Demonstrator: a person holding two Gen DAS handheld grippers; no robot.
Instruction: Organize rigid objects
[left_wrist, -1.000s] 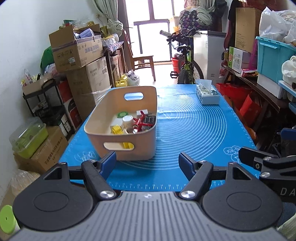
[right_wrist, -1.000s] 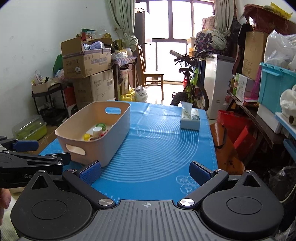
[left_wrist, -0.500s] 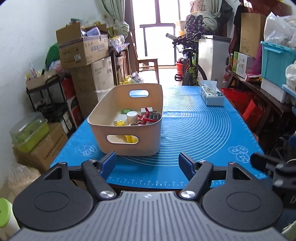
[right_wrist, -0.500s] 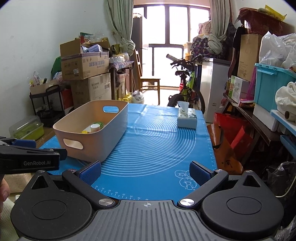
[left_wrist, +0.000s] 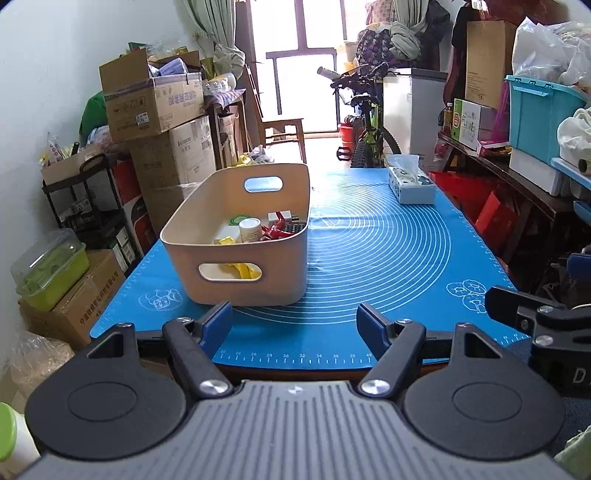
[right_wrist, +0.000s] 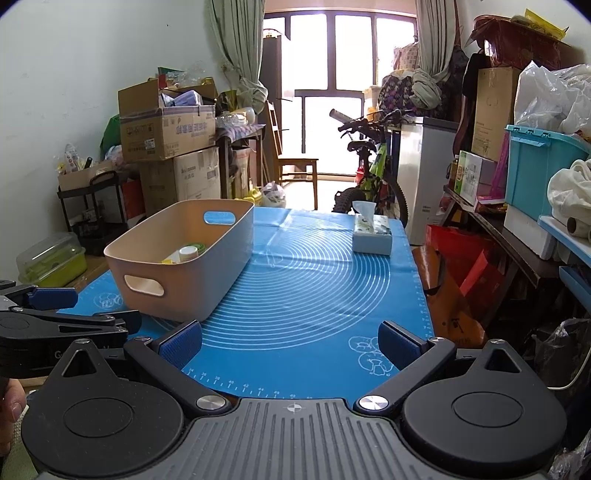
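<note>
A beige plastic basket (left_wrist: 258, 273) stands on the left part of the blue mat (left_wrist: 376, 251); it also shows in the right wrist view (right_wrist: 207, 273). It holds several small items: a white bottle (left_wrist: 249, 229), a red piece (left_wrist: 275, 230), a green lid (left_wrist: 238, 220) and yellow pieces (left_wrist: 243, 271). My left gripper (left_wrist: 293, 325) is open and empty, at the mat's near edge, just in front of the basket. My right gripper (right_wrist: 290, 343) is open and empty, at the near edge to the right of the basket.
A tissue box (left_wrist: 412, 188) sits at the mat's far right. Stacked cardboard boxes (left_wrist: 159, 122) and a black cart (left_wrist: 92, 206) line the left. A bicycle (left_wrist: 364, 133) stands beyond the table. Shelves with a teal bin (left_wrist: 539, 118) run along the right.
Both grippers have pulled back toward the table's near edge and dropped lower, so the basket looks farther away. The jaws have stayed open.
</note>
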